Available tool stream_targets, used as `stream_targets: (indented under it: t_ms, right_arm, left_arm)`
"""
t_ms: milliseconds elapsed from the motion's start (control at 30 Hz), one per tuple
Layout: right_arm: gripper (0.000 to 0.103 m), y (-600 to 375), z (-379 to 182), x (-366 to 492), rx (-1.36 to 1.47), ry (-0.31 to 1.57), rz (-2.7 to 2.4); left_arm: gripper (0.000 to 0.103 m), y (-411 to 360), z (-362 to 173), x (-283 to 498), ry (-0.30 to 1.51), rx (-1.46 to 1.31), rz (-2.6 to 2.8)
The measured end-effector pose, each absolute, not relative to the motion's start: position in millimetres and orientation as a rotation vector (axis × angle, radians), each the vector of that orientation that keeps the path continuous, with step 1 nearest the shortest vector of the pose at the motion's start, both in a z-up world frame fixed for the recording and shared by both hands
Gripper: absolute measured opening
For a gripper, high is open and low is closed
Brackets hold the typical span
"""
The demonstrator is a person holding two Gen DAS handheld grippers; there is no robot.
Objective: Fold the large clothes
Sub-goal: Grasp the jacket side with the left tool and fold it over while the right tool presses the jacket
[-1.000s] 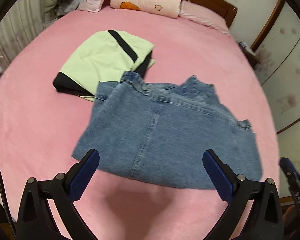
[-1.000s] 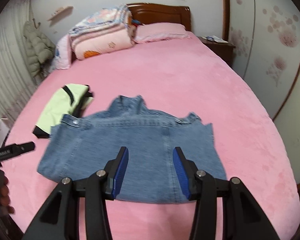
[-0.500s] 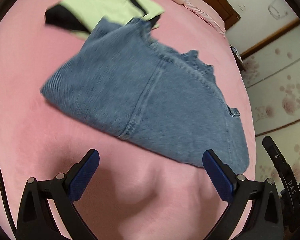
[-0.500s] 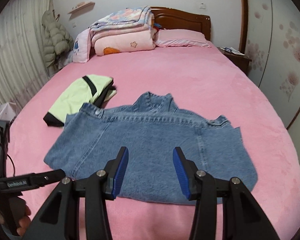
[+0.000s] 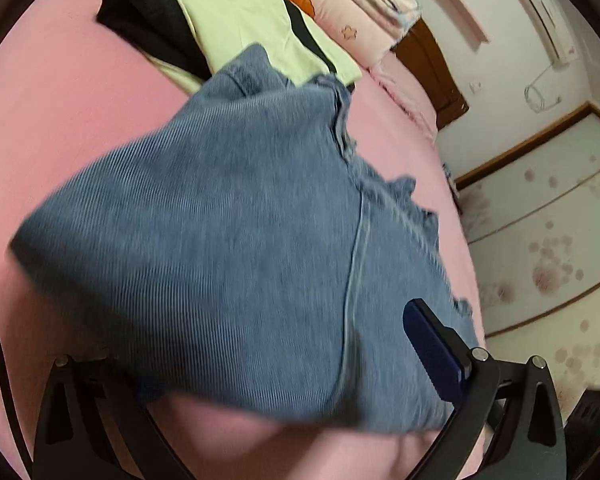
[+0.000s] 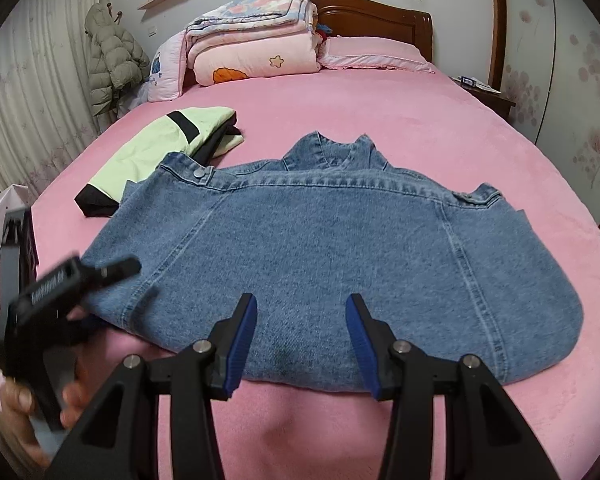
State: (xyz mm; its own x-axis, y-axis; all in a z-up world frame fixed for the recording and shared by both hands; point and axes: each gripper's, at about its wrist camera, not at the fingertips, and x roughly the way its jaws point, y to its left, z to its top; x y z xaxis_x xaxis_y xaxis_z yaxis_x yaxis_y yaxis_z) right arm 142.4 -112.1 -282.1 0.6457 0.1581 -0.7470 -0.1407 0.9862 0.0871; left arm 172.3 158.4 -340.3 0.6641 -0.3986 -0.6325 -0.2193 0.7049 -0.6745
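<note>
Straddling the jacket (image 6: 332, 248) hem, left gripper (image 5: 260, 364) gapes wide to bite it; right gripper (image 6: 302, 332) hovers parted, empty, awaiting the fold.

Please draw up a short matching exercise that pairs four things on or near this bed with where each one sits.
Things:
1. denim jacket
2. green and black garment
3. folded quilts
4. puffer coat

Places:
A. stacked by the headboard
B. hanging by the curtain
C. spread flat on the near part of the bed
D. folded, partly under the jacket's left shoulder

Pairs: 1-C, 2-D, 3-A, 4-B
</note>
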Motion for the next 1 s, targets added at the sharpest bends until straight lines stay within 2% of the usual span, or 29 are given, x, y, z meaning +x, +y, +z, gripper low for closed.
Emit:
stream_targets:
  t_ms: [100,167,200,233,267,300,367,467,667,933,1000]
  right_arm:
    - [0.046,-112.1,-290.1,146.8,0.019,0.848,0.161]
    - [0.043,-111.5,-293.6,150.5,0.009,0.838,0.148]
    - [0.037,-110.7,-295.2,152.7,0.002,0.828,0.141]
    - [0.034,-109.7,-296.6,155.5,-0.009,0.823,0.134]
    - [0.026,-108.6,-298.4,158.7,-0.019,0.824,0.129]
    - [0.017,-107.1,-301.2,163.4,-0.029,0.827,0.129]
    - [0.012,-105.4,-307.2,170.8,-0.038,0.833,0.131]
    - [0.004,-102.3,-320.7,179.4,-0.06,0.867,0.121]
    - [0.004,-100.0,-350.3,181.5,-0.082,0.914,0.155]
    - [0.004,-123.6,-350.5,186.4,0.06,0.937,0.264]
    - [0.001,-135.4,-346.5,186.9,0.128,0.952,0.305]
  left_arm:
    - [0.1,165.7,-341.6,185.3,0.842,-0.848,-0.099]
    - [0.088,166.1,-339.5,189.0,0.839,-0.858,-0.066]
    - [0.082,165.9,-338.0,189.9,0.838,-0.86,-0.05]
    - [0.065,166.1,-335.9,189.5,0.839,-0.857,-0.026]
    - [0.044,165.9,-333.8,188.5,0.843,-0.849,-0.008]
    - [0.033,166.3,-332.3,187.4,0.853,-0.836,0.014]
    - [0.018,166.2,-326.5,184.4,0.858,-0.822,0.022]
    - [0.012,153.2,-306.5,183.1,0.831,-0.743,0.006]
    - [0.011,102.2,-243.5,175.2,0.704,-0.497,-0.092]
    - [0.011,14.6,-186.4,174.3,0.602,-0.33,-0.284]
    - [0.011,-9.5,-178.7,176.2,0.591,-0.295,-0.333]
